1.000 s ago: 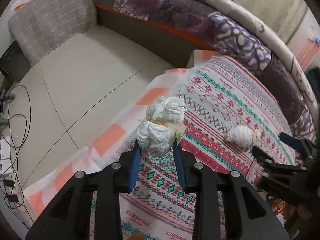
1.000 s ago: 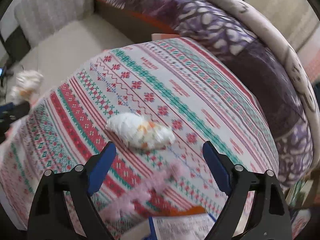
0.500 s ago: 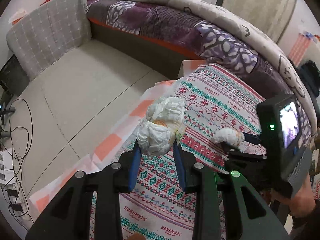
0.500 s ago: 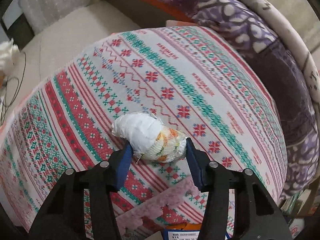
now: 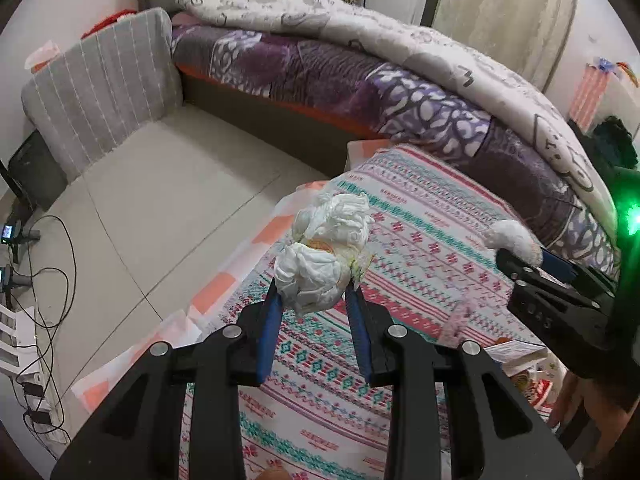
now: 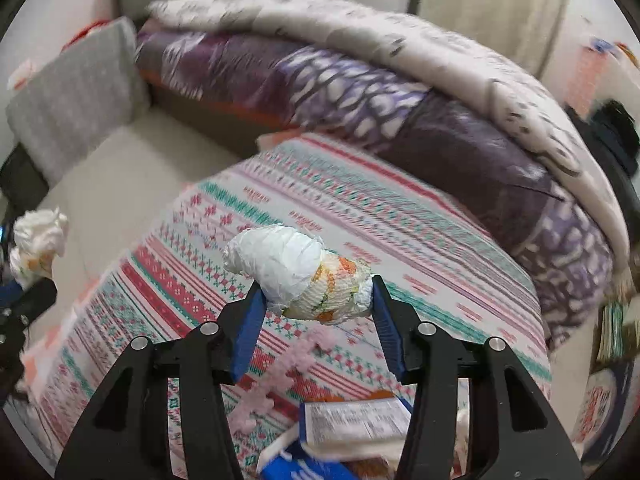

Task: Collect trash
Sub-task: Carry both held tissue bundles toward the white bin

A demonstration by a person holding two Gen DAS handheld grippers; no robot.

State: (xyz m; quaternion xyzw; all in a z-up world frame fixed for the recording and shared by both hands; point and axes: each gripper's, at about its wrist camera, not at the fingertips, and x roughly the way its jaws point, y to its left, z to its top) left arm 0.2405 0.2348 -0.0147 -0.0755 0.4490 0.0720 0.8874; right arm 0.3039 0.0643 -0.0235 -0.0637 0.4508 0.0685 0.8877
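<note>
Since the earlier frame, the right gripper (image 6: pixel 316 300) has closed its fingers on the rolled wad (image 6: pixel 298 274) and lifted it off the patterned cloth (image 6: pixel 420 240); the left gripper (image 5: pixel 312 304) grips a crumpled wad (image 5: pixel 324 258) aloft. Pickup done; next, carry both to a bin, none in view.

Table: covered by a striped cloth (image 6: pixel 400 240) with red and green patterns.
On the cloth: a pink fuzzy strip (image 6: pixel 280 376) and a white paper box (image 6: pixel 352 424) are seen lying near the front edge.
</note>
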